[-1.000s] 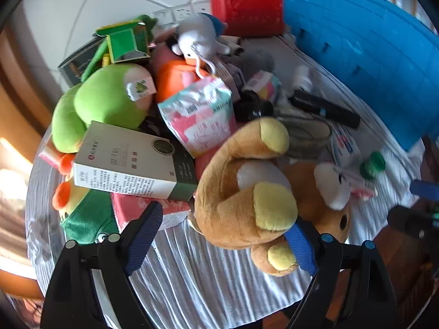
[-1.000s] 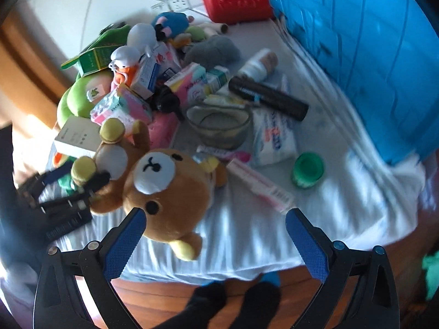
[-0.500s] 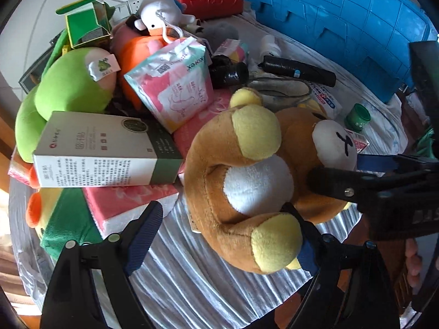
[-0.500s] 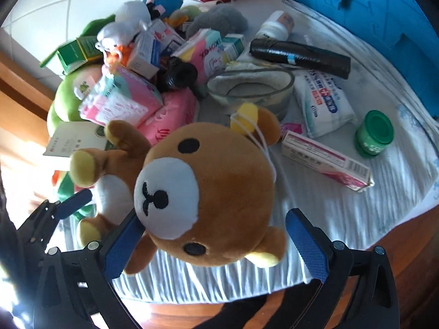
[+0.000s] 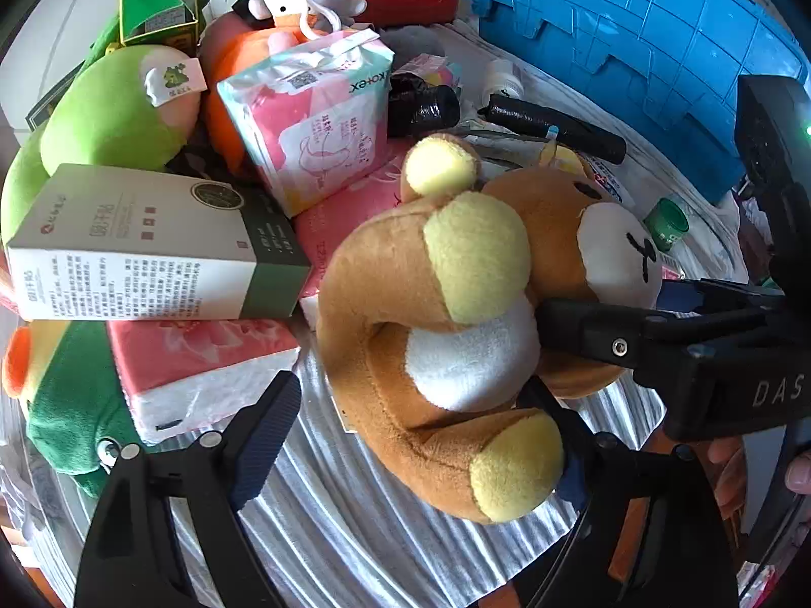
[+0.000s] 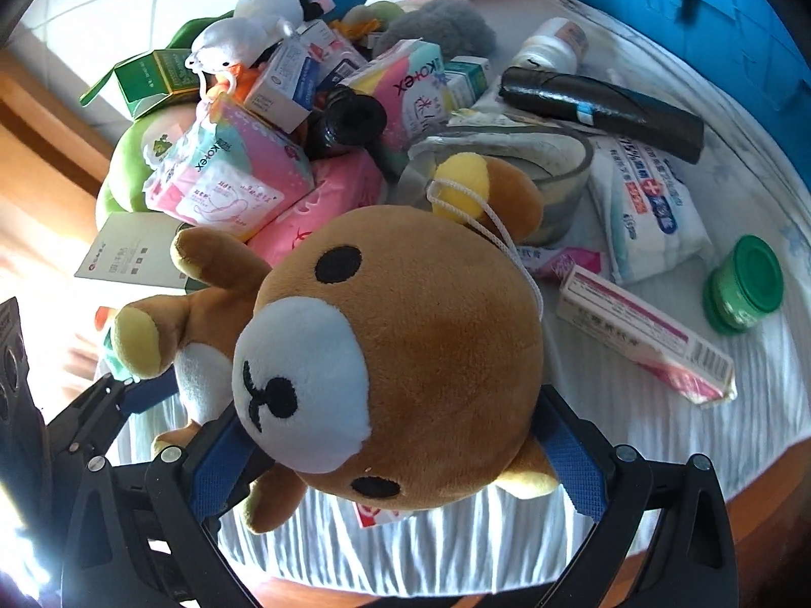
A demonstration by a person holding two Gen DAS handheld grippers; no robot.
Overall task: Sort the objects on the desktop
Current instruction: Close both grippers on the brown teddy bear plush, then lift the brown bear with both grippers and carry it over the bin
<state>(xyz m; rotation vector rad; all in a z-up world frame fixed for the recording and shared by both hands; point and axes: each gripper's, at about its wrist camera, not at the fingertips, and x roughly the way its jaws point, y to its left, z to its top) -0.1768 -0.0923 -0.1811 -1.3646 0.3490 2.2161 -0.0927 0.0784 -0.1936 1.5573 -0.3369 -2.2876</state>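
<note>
My right claw (image 6: 400, 461) sits with its two blue pads on either side of the brown bear (image 6: 400, 354), whose big round head lies directly ahead between them and fills most of my view. The pads look to be at the cheeks, but the plush hides the contact, so I cannot tell whether they are squeezing or merely flanking it. My left claw (image 5: 420, 425) stands wide apart: its left pad is over bare striped cloth (image 5: 355, 532), clear of the toy, while its right pad lies tucked behind the bear's lower yellow foot (image 5: 512, 466), touching or nearly so. From that claw the bear sits ahead and to the right, not centred in the gap. Its long axis, foot to head, runs away from the left claw toward the right-hand one, so the body and curled legs face my left and the head faces my right. I judge the right hand the better placed: the head is already centred there. The left would need to slide rightward to straddle the belly or a leg. Just left of the bear, close to that claw, lie the white carton (image 5: 147, 248) and the pink tissue pack (image 5: 203, 365), near enough to snag. The blue crate (image 5: 659, 50) stands far ahead on the right, beyond the bear.
</note>
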